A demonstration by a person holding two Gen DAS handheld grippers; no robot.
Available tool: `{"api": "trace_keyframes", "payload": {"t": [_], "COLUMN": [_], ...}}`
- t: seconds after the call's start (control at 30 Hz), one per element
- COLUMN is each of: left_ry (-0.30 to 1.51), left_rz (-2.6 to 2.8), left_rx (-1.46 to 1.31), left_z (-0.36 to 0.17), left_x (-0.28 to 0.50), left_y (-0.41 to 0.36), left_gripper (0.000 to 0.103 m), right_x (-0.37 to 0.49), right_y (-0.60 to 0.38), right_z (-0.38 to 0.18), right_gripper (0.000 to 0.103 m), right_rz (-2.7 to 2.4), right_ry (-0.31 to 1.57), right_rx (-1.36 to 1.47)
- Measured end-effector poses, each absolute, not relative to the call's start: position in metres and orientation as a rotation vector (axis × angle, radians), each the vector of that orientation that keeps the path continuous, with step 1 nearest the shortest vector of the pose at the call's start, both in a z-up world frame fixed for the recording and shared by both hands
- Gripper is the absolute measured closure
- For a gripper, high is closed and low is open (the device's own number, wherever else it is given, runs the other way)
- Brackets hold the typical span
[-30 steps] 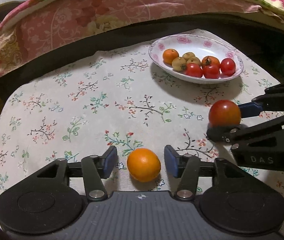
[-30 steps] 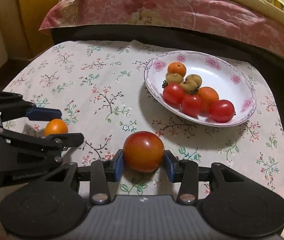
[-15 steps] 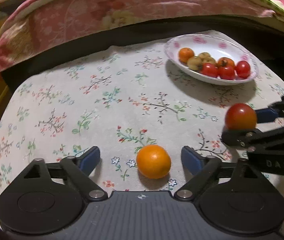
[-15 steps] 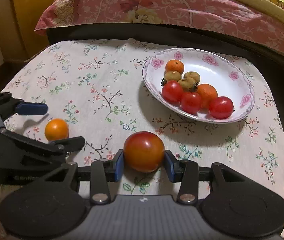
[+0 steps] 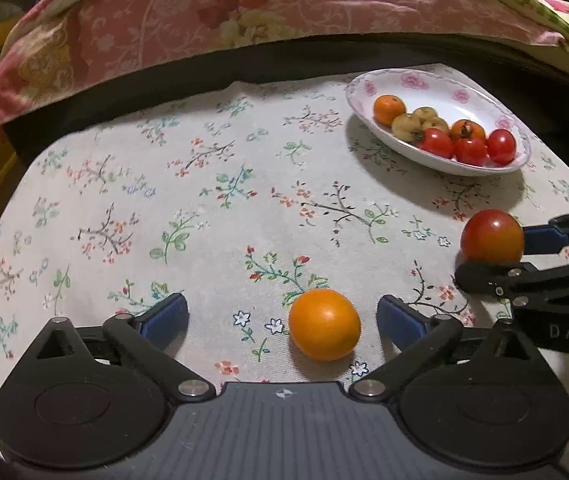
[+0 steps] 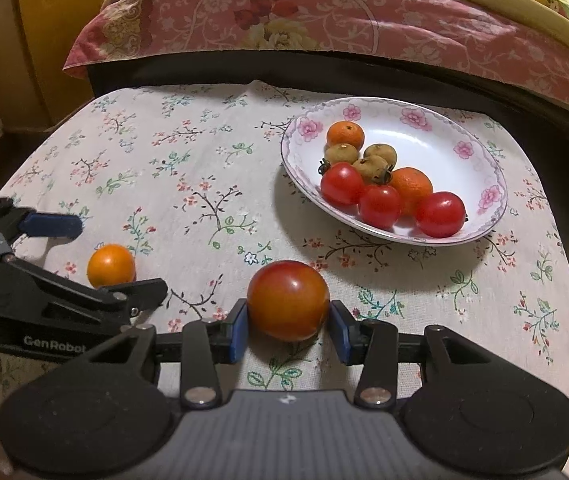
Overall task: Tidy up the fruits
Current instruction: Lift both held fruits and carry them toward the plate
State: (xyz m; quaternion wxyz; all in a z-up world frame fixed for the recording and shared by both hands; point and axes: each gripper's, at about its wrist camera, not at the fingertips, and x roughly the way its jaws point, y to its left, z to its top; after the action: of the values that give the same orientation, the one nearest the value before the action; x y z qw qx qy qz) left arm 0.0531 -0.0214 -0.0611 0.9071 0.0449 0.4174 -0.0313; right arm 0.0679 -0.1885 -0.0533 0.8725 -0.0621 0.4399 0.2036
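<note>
While the whole setup sits on a floral tablecloth point(image 6: 212, 184) with a pink patterned quilt point(image 6: 324, 16) behind it, the left gripper point(image 5: 282, 316) is spread wide, the small orange point(image 5: 324, 324) lying loose on the cloth between its blue pads, touching neither. The right gripper point(image 6: 287, 330) is clamped on a big tomato point(image 6: 287, 300). A flowered plate point(image 6: 480, 160) nearby holds more tomatoes, oranges and some brownish fruits I can't identify.

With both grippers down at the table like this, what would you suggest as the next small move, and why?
Probably lift the right gripper with the tomato toward the plate: its pads already clamp it, while the left gripper stands open around the orange, untouched.
</note>
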Motion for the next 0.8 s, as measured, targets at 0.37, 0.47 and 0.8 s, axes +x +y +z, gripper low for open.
{"api": "trace_keyframes", "payload": {"t": [0.37, 0.47, 0.8], "left_ry": [0.851, 0.846, 0.837], "left_rz": [-0.177, -0.188, -0.199], "left_rx": [0.08, 0.07, 0.095], "left_z": [-0.048, -0.048, -0.048], "left_x": [0.039, 0.033, 0.035], "left_y": [-0.02, -0.013, -0.02], "left_gripper": [0.06, 0.063, 0.063], "right_x": [0.069, 0.069, 0.069], "right_y": [-0.198, -0.201, -0.206], "right_z": [-0.05, -0.051, -0.05], "right_gripper": [0.061, 0.061, 0.062], "right_rz": [0.423, 0.424, 0.42], "right_ry": [0.937, 0.935, 0.938], "right_rx": [-0.079, -0.074, -0.065]}}
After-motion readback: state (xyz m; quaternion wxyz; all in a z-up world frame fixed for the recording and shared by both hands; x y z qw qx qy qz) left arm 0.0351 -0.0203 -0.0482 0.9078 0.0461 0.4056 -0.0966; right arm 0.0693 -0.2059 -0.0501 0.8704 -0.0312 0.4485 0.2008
